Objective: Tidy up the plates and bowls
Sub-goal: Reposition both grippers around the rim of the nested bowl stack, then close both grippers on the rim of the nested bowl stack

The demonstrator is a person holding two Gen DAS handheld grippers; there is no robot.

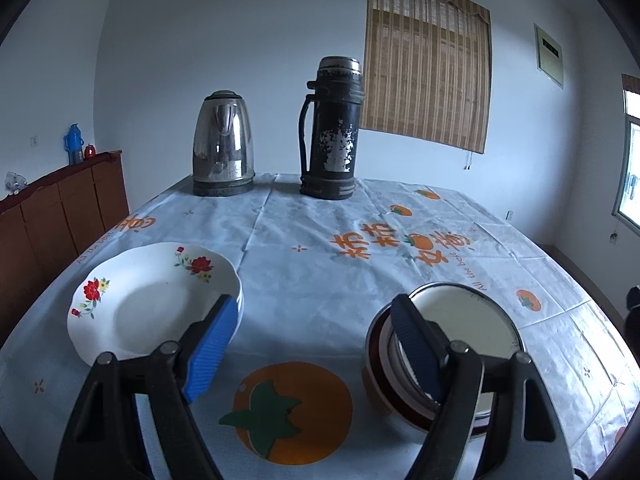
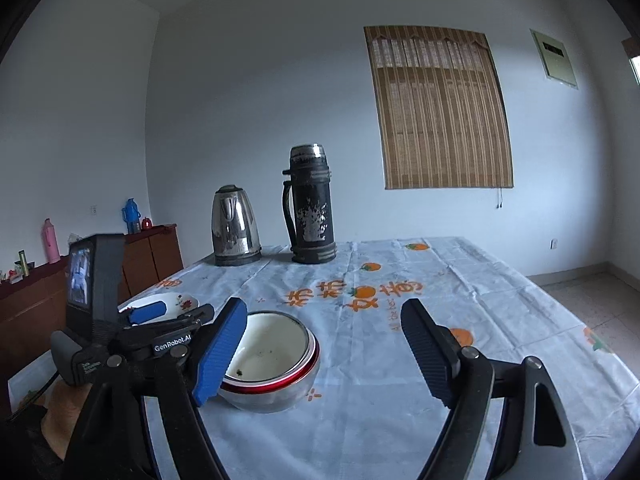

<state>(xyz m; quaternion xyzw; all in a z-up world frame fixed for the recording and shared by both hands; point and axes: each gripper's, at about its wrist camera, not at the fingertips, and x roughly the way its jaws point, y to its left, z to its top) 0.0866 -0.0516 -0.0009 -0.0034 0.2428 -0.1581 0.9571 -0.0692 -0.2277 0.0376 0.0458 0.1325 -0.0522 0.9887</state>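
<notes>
We judge the sorting to be close to finished, as far as we can see: the flowered plates (image 1: 156, 300) lie stacked as one pile on the near left of the tablecloth (image 1: 320, 232), with a second rim showing under the top one, and the bowls (image 1: 440, 360) sit nested as a stack on the near right, several rims visible down the side. In the right wrist view the top bowl (image 2: 276, 356) shows a white inside with a few dark specks and a red band under its rim. We can find no loose plate or bowl elsewhere on the cloth, though the near edge is hidden behind the tools. The kettle (image 1: 223, 144) and the dark flask (image 1: 332, 128) stand together at the far end, well apart from both stacks. Our left gripper (image 1: 320, 340) hangs between the two stacks with its jaws spread wide and only printed cloth between them; one blue pad overlaps the plate rim in the picture and the other the bowl stack, and we cannot tell if either touches. Our right gripper (image 2: 328, 344) is likewise wide and holds nothing, its left pad just beside the bowl's near rim.
</notes>
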